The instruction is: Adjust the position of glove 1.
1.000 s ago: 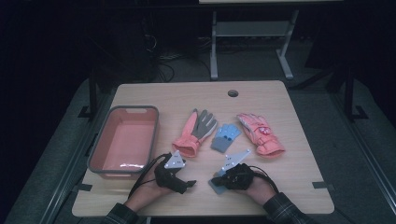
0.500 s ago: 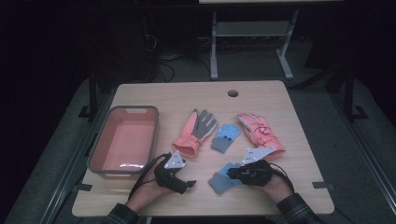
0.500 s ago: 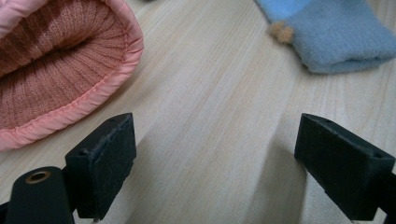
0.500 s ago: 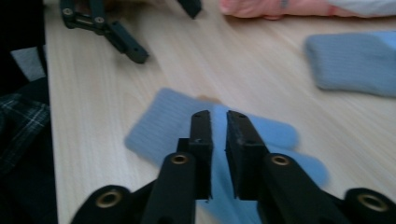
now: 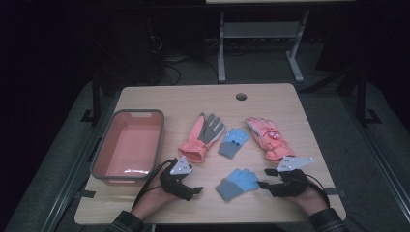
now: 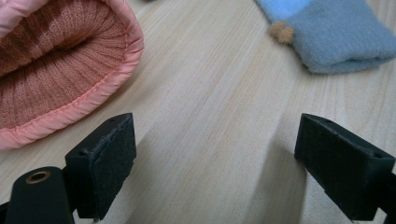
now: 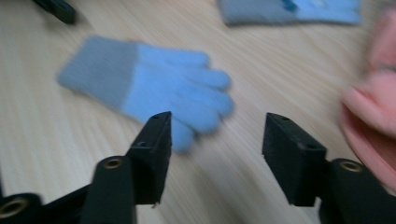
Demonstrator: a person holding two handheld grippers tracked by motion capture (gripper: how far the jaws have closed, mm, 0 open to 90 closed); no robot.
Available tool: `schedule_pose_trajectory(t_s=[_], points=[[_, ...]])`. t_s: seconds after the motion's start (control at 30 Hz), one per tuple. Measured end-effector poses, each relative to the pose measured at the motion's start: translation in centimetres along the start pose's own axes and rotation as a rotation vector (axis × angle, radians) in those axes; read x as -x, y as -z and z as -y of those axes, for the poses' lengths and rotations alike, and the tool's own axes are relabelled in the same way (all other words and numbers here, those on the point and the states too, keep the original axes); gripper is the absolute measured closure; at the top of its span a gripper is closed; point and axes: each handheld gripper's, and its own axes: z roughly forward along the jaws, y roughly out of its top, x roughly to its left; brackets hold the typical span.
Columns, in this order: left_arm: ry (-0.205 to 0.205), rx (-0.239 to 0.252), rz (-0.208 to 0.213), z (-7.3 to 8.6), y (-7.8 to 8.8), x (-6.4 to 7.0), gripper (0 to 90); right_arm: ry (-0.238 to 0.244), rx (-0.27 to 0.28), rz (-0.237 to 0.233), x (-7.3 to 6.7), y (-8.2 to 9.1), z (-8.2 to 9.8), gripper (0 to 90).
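Jaws of both grippers gape, empty. I judge blue knit glove [image 5: 238,181] next: right gripper [image 5: 269,185] approaches toward 9 o'clock, low, pinching fingertips squarely.

Matt wood table [image 5: 270,104] — fleecy blue glove [image 5: 238,182]

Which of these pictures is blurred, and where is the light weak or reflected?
Right gripper view: motion-blurred, the blue glove smeared. Left gripper view: sharp, wood grain clear, soft claw shadows on the table. High view: dim, dark surroundings, a small glare on the pink bin floor.
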Motion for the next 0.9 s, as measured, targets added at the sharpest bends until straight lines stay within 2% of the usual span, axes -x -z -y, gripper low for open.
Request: schedule_pose_trajectory(t_s=[0.1,0.2,0.3,0.43,0.53,0.6,0.77,0.9], points=[[0.009,0.0,0.0,0.0,0.0,0.1,12.0,-0.022,-0.019,0.047,0.7,0.5,1.4,33.5],[0.002,-0.001,-0.002,0.0,0.0,0.0,12.1,-0.043,-0.018,0.073,1.1,0.8,2.2,27.6],[0.0,-0.001,-0.002,0.0,0.0,0.0,12.0,-0.034,-0.02,0.09,1.3,0.8,2.7,23.5],[0.008,0.002,-0.006,0.1,0.1,0.1,12.2,-0.04,-0.028,0.093,1.3,0.4,3.0,18.2],[0.009,-0.031,-0.001,-0.2,0.3,0.0,12.9,-0.039,-0.026,0.105,1.3,0.2,3.2,16.1],[0.033,-0.048,0.015,-0.4,0.4,-0.1,12.8,-0.033,-0.024,0.108,1.3,0.2,3.3,14.2],[0.052,-0.031,0.027,-1.1,0.7,0.4,13.1,-0.02,-0.022,0.101,1.5,0.3,3.4,13.5],[0.047,-0.025,0.028,-2.0,0.8,0.6,13.6,-0.022,-0.024,0.104,1.5,0.2,3.4,13.0]])
